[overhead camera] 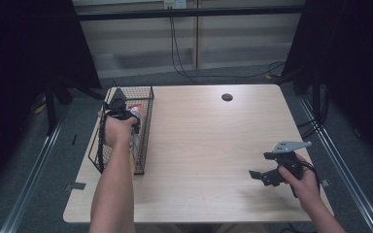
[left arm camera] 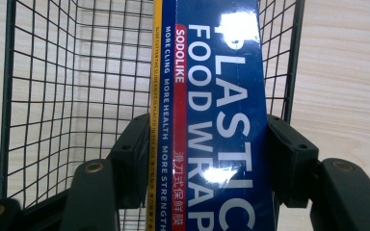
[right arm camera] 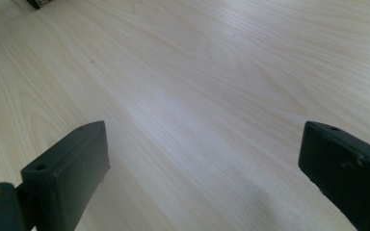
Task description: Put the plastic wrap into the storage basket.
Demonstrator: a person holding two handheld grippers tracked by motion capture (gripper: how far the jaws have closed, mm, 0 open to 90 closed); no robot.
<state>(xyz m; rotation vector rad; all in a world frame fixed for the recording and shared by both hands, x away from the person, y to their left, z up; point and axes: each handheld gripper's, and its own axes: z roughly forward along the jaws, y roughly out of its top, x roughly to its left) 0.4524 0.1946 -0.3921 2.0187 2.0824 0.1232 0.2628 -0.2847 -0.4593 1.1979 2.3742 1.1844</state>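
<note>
Left hand-held gripper (left arm camera: 207,144) is clamped across the width of a long blue box of plastic food wrap (left arm camera: 217,120); one black jaw presses each long side. The grip sits partway along the box, probably so the length stays in line with the basket and does not swing. In the high view the left hand (overhead camera: 116,128) holds this hand-held gripper (overhead camera: 121,112) over the wire basket (overhead camera: 148,126), which stands at the left side of the desk (overhead camera: 209,145).

Basket: black wire mesh, open top, long and narrow. The box (overhead camera: 135,131) lies along its length, toward the wall nearer the desk's middle. Left gripper view shows bare mesh (left arm camera: 77,86) beside the box on the other side; no other contents visible there. Cannot tell whether the box rests on the basket floor or hangs just above it.

Right hand-held gripper (overhead camera: 267,175) is held low over bare desk near the right front, well apart from the basket. Its jaws stand wide apart with nothing between them; only wood grain (right arm camera: 197,96) lies ahead. Judgement: idle, kept clear of the left arm's work.
</note>
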